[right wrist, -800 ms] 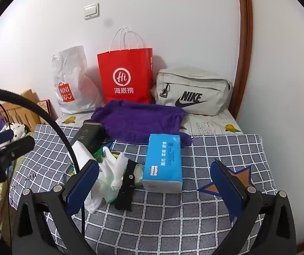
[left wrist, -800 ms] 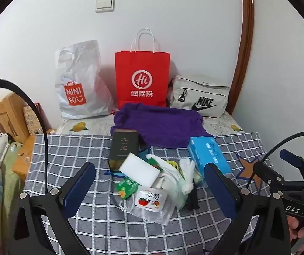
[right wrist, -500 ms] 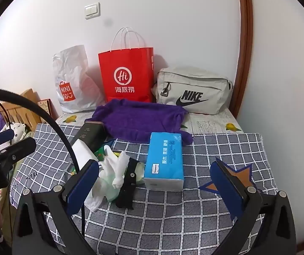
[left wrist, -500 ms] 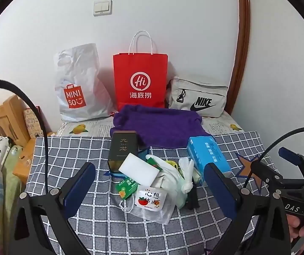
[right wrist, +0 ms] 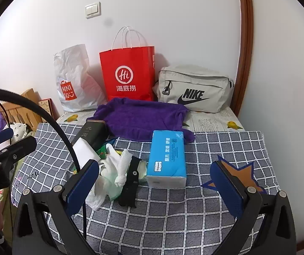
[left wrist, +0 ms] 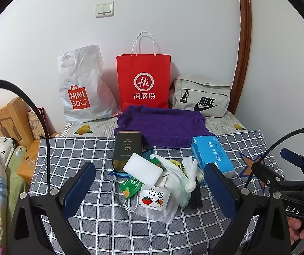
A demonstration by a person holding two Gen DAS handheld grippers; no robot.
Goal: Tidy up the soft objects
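A heap of small things lies mid-table on the checked cloth: a white sponge block, a dark tea tin, a green packet, a packaged face mask, white gloves and a black clip. A blue tissue pack lies to the right of the heap, a purple towel behind it. My left gripper hangs open just in front of the heap, holding nothing. My right gripper stands open before the tissue pack, also holding nothing.
Against the wall stand a white Miniso plastic bag, a red paper bag and a grey Nike bag. A wooden bed frame and bedding sit off the table's left side. A brown door frame rises at right.
Both views have tilted down and drawn back slightly, so the bags and heap sit a little lower in frame. Nothing on the table has moved; both grippers stay open.
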